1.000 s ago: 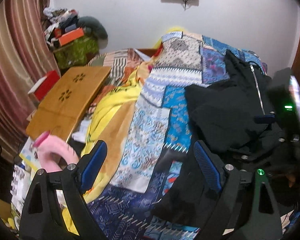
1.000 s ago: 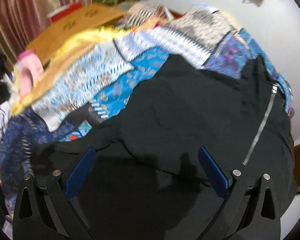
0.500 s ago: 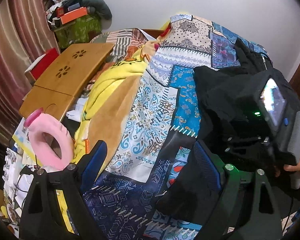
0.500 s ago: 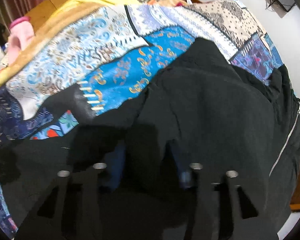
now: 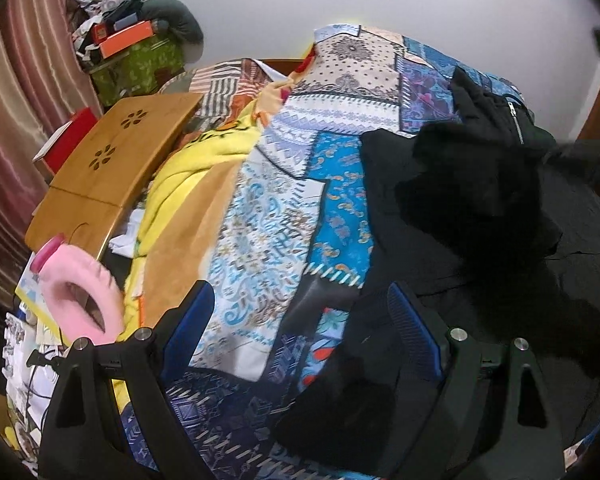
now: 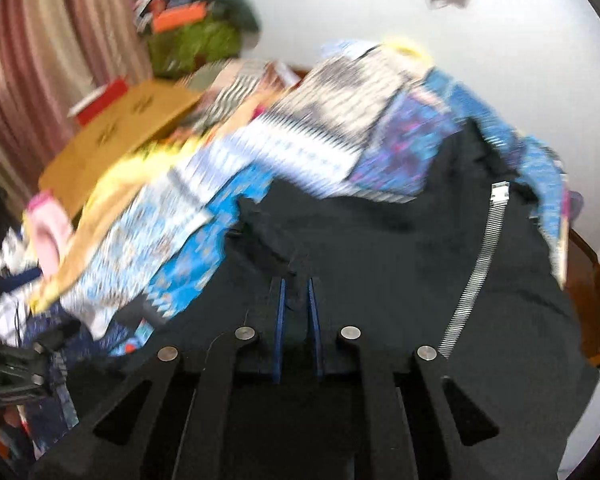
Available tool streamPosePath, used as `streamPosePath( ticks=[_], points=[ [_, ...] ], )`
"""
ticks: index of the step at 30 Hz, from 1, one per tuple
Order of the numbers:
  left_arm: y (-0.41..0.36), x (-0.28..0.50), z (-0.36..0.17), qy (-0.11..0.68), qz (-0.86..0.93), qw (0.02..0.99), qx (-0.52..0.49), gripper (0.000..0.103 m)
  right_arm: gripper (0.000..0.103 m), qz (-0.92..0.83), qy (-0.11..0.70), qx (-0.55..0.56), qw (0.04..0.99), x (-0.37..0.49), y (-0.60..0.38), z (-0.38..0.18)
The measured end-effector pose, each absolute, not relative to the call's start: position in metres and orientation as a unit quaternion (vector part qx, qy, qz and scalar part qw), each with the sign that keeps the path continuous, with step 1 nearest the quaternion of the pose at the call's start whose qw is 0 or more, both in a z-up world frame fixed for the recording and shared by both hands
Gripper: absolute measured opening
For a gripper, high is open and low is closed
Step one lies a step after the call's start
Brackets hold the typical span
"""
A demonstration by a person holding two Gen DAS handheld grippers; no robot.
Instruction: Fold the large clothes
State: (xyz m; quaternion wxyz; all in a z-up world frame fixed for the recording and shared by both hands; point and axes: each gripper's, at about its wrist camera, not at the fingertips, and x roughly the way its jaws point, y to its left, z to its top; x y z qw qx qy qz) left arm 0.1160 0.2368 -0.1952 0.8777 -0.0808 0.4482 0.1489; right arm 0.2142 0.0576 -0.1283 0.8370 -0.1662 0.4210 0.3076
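A black zip-up jacket [image 5: 480,216] lies rumpled on the right half of a bed covered with a blue patchwork spread [image 5: 272,216]. My left gripper [image 5: 300,320] hangs open over the jacket's near corner, one blue pad [image 5: 414,328] above black cloth, the other above the spread. In the blurred right wrist view, my right gripper [image 6: 296,292] is shut on a pinch of the jacket [image 6: 380,248] and holds it up off the bed. A silver zipper [image 6: 476,264] runs down the jacket's right side.
A yellow blanket [image 5: 188,168] lies along the bed's left side. Beside it stand a wooden lap table [image 5: 112,168] and a pink cushion [image 5: 80,292]. Boxes and clutter [image 5: 132,52] pile up by the striped curtain [image 5: 12,120]. A white wall is behind the bed.
My right gripper went from wide open to shut on the jacket's cloth and has lifted with it. My left gripper sank a little toward the jacket's corner, still open.
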Motion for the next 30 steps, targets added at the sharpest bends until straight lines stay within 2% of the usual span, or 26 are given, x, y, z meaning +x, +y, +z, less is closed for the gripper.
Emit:
streamPosePath(
  ticks=[5,10,16,22,23,25,26,27,30],
  points=[
    [0.215,0.132,-0.195,0.448,0.130,0.882,-0.073,0.088,0.008,0.274,0.392,-0.100,0.873,0.233,-0.007,-0.084],
    [0.189,0.149,-0.197,0.452,0.111,0.883,-0.056,0.088,0.008,0.235,0.368,-0.043,0.899,0.233,-0.071,-0.063],
    [0.159,0.165,-0.197,0.457,0.091,0.884,-0.041,0.088,0.008,0.163,0.365,-0.008,0.917,0.229,-0.139,-0.079],
    [0.133,0.176,-0.200,0.464,0.079,0.882,-0.026,0.088,0.008,0.135,0.418,0.031,0.898,0.235,-0.184,-0.116],
    [0.129,0.176,-0.201,0.466,0.077,0.881,-0.025,0.088,0.009,0.133,0.432,0.049,0.891,0.238,-0.191,-0.122],
    [0.123,0.179,-0.204,0.470,0.074,0.879,-0.022,0.088,0.023,0.142,0.467,0.102,0.867,0.243,-0.204,-0.138],
    [0.120,0.180,-0.205,0.472,0.073,0.878,-0.020,0.088,0.039,0.147,0.480,0.122,0.856,0.243,-0.207,-0.143],
    [0.118,0.181,-0.206,0.474,0.072,0.877,-0.018,0.088,0.050,0.151,0.493,0.141,0.845,0.245,-0.210,-0.149],
    [0.115,0.183,-0.209,0.477,0.068,0.876,-0.014,0.088,0.050,0.150,0.516,0.154,0.829,0.252,-0.210,-0.167]
  ],
)
